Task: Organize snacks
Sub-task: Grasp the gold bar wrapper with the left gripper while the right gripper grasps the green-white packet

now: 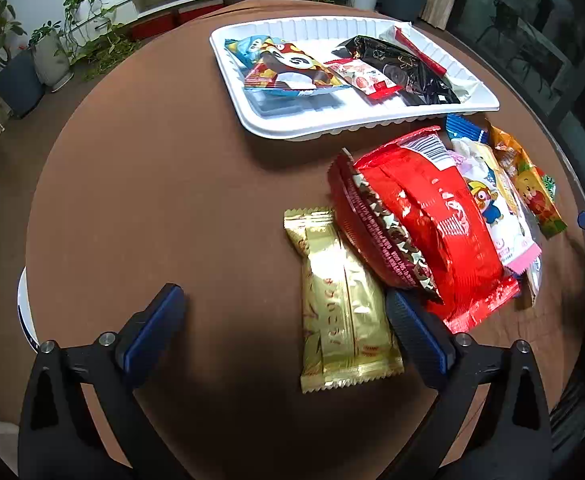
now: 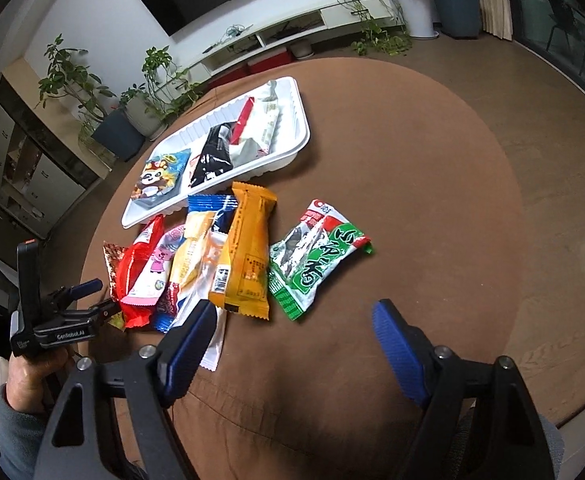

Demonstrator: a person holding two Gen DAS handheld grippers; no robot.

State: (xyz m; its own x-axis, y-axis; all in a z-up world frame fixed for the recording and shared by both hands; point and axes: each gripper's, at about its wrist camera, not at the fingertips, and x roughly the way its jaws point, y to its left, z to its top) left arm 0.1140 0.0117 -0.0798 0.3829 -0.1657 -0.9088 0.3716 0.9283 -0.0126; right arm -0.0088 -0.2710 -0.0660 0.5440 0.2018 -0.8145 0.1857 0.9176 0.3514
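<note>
A white tray (image 1: 276,124) at the back of the round brown table holds several snack packets; it also shows in the right wrist view (image 2: 298,140). My left gripper (image 1: 284,300) is open and empty, low over the table. A gold packet (image 1: 344,312) lies between its fingers, close to the right finger. A red packet (image 1: 432,224) lies in a pile just beyond. My right gripper (image 2: 294,312) is open and empty. A green seaweed packet (image 2: 316,256) lies just ahead of it, and an orange packet (image 2: 250,248) lies left of that.
The pile holds more packets: a cartoon one (image 1: 492,200), a blue one (image 2: 212,206), a pink one (image 2: 160,264). The left gripper (image 2: 88,300) shows in the right wrist view at the pile's left. A TV stand and potted plants stand beyond the table.
</note>
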